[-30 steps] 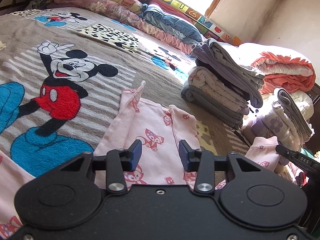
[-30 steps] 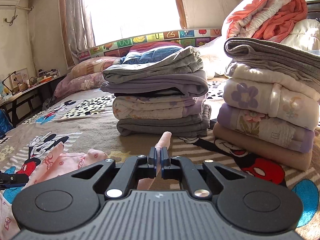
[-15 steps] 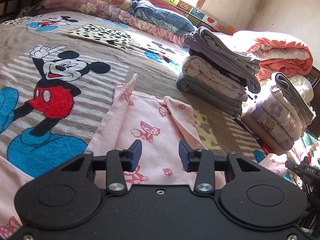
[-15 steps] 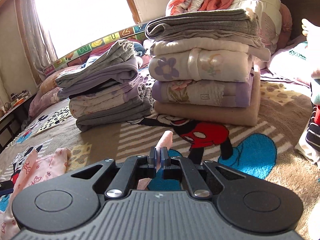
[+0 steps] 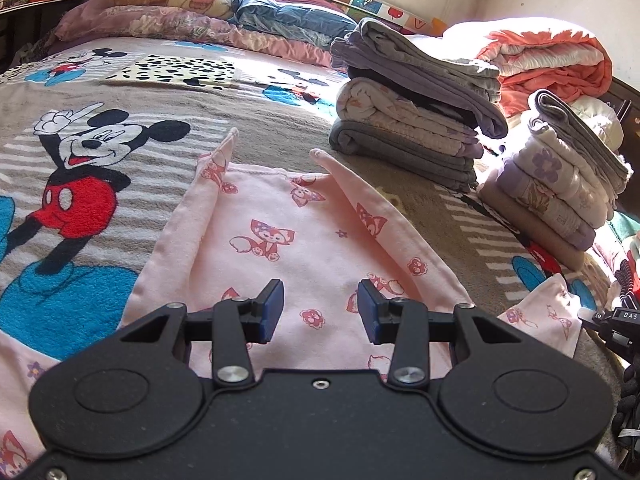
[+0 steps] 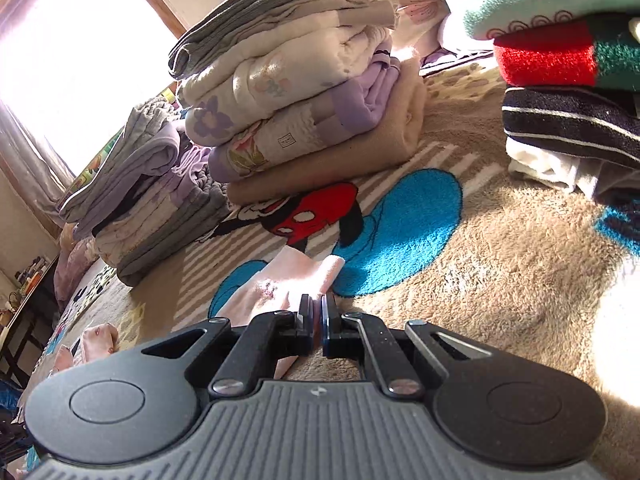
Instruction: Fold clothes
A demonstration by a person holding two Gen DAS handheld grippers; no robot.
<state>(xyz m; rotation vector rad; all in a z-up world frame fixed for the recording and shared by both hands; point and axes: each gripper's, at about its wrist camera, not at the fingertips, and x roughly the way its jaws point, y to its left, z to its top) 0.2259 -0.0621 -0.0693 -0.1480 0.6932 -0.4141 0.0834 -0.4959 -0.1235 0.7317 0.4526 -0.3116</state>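
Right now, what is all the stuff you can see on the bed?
Pink garment: one, pale pink with fox prints, spread in front of the left gripper; its far right end is pinched by the right gripper.
Blanket: one, grey-brown with a cartoon mouse, covers the bed.
Near stack: one, grey, lilac and white folded items, mid-bed.
Far stack: one, grey, white, lilac, tan, right of it.
Quilt: one, coral and white, rolled, back right.
Pillows: several, pink and blue, at the headboard.
Knit pile: one, teal, red, black, far right.
Left gripper: black, open.
Right gripper: black, shut on the garment.

Pink fox-print garment [image 5: 288, 240] flat on bed, sides folded in.
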